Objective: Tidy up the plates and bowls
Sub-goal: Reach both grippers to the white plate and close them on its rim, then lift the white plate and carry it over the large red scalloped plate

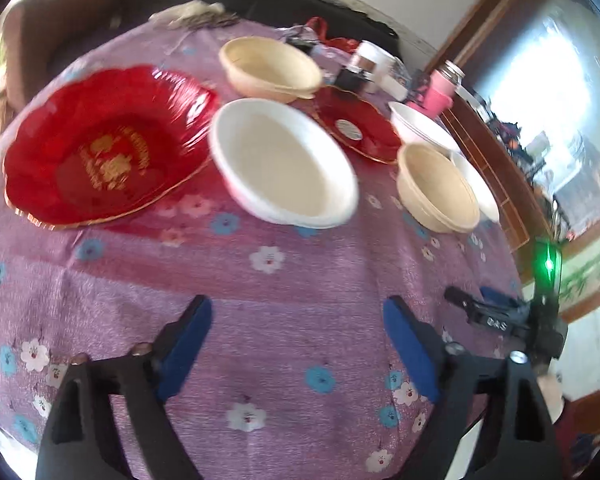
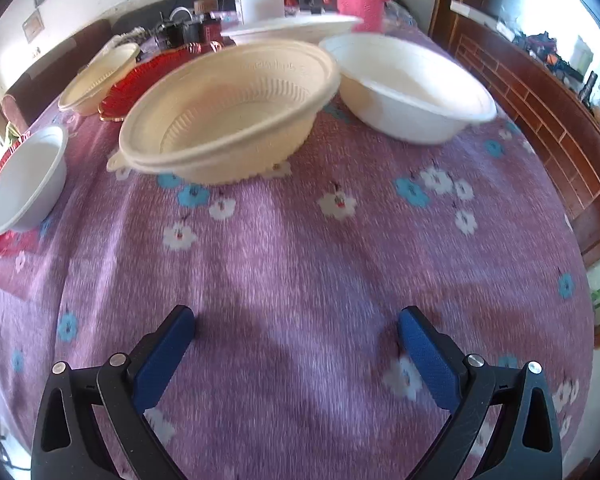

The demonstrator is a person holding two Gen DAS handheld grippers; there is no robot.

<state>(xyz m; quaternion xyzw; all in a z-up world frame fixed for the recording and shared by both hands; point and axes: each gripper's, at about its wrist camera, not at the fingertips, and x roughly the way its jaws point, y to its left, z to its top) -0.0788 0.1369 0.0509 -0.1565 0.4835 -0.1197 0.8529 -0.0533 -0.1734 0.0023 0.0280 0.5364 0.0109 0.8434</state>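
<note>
Bowls [image 2: 228,112] beyond right tongs [image 2: 296,332], apart, tongs empty

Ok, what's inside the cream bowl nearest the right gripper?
Nothing: the cream bowl looks empty, its ribbed inner wall and bottom bare. Its doubled rim suggests two nested bowls, but that cannot be confirmed. The near wall hides the tablecloth under it.

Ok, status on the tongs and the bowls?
Left tongs open, empty. Right tongs open, empty. Cream bowl nearest, white bowl beside it, unstacked. Cloth between clear.
</note>
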